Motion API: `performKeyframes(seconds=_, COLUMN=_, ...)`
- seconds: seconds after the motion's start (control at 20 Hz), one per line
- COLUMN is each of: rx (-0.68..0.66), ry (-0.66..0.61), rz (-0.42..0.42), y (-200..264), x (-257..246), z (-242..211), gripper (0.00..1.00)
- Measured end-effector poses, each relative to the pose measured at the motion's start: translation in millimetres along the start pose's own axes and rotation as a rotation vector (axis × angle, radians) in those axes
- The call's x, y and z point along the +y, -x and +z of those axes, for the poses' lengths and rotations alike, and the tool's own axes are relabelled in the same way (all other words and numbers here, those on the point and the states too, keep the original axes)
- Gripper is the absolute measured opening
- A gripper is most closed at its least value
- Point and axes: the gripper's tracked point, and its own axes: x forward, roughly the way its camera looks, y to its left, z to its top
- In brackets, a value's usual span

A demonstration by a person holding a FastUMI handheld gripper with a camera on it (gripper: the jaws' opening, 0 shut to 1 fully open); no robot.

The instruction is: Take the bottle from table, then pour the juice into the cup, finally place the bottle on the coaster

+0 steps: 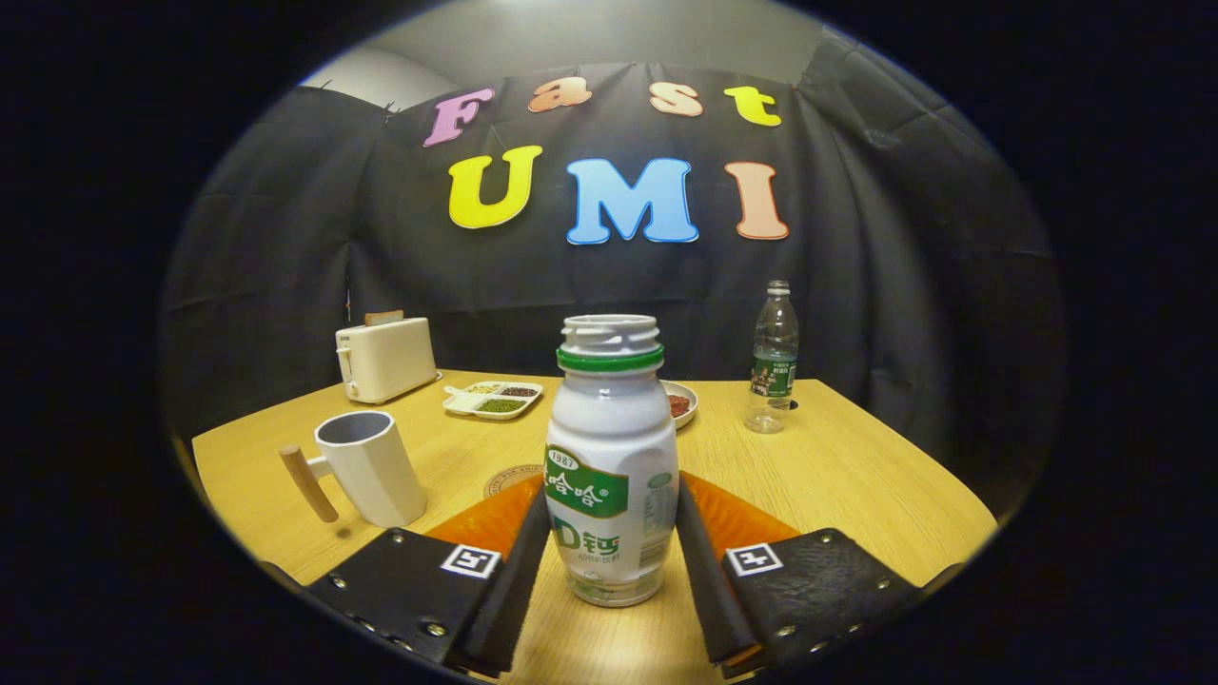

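Note:
A white juice bottle (611, 457) with a green neck ring and green label stands upright between my fingers, its cap off. My gripper (612, 514) is shut on the bottle, both fingers pressing its lower sides. I cannot tell whether its base rests on the wooden table (856, 466) or hangs just above it. A white cup (371, 466) with a wooden handle stands to the left of the left finger. A round coaster (509, 479) lies on the table just beyond the left finger, partly hidden by it and the bottle.
A white toaster (385, 358) stands at the far left. A divided tray (493, 398) of grains and a small dish (681, 403) lie behind the bottle. A clear water bottle (774, 358) stands at the far right.

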Motion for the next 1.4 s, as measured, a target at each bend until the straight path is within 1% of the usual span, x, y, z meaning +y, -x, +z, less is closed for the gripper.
performKeyframes(seconds=0.1, rx=0.005, ry=0.007, rz=0.002, y=1, x=1, z=0, gripper=0.70)
performKeyframes(seconds=0.15, rx=0.006, ry=0.006, rz=0.004, y=1, x=1, z=-1, gripper=0.66)
performKeyframes(seconds=0.25, rx=0.011, ry=0.024, rz=0.005, y=1, x=3, z=0, gripper=0.66)
performKeyframes(seconds=0.5, rx=-0.005, ry=0.139, rz=-0.020, y=3, x=4, z=10, gripper=0.66)
performKeyframes(seconds=0.6, rx=-0.026, ry=0.203, rz=-0.045, y=5, x=3, z=19, gripper=0.66)
performKeyframes(seconds=0.75, rx=-0.049, ry=0.334, rz=-0.079, y=5, x=7, z=30, gripper=0.66)
performKeyframes(seconds=1.1, rx=-0.085, ry=0.575, rz=-0.120, y=-3, x=24, z=57, gripper=0.66)
performKeyframes(seconds=1.4, rx=-0.092, ry=0.774, rz=-0.152, y=-14, x=37, z=69, gripper=0.66)
